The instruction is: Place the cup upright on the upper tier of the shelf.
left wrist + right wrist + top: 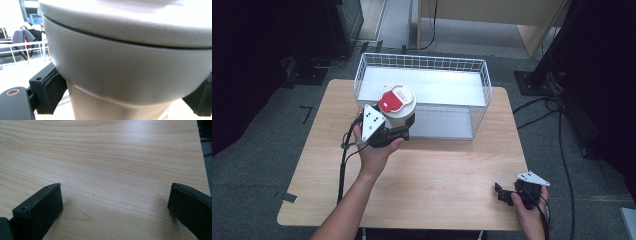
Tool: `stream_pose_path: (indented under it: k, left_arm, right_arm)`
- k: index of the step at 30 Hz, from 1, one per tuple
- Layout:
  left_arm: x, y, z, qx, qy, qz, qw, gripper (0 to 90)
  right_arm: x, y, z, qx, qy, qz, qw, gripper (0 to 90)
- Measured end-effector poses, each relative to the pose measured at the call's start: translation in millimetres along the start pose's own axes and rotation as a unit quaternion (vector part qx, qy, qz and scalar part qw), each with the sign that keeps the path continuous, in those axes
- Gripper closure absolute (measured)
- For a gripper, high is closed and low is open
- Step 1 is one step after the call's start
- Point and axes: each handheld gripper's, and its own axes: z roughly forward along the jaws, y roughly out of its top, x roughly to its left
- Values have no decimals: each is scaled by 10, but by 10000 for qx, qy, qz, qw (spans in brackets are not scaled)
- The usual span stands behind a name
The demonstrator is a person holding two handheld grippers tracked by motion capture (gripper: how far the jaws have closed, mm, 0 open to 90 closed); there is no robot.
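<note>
Up near the back left of the wooden bench, the left tool is clamped on a pale grey cup with a wide lid bearing a red label, its black pads pressed to the narrower body below the lid. That cup sits at the front left corner of a white wire basket. Far off at the bench's front right, the right tool rests with jaws spread wide, nothing between them.

Your room: grey carpet, dim edges.
Around your wooden bench, black cables cross the floor.
</note>
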Motion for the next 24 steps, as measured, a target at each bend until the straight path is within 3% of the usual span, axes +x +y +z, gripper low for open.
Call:
stream_pose_path:
  k: [14, 24]
  left_arm:
    - [26, 309, 139, -161, -39, 10, 9999, 78]
    - [134, 486, 428, -186, 69, 55, 9998, 78]
  right_arm:
    - [1, 0, -2, 8, 7, -7, 10000, 0]
    - [1, 0, -2, 10, 9, -10, 10000, 0]
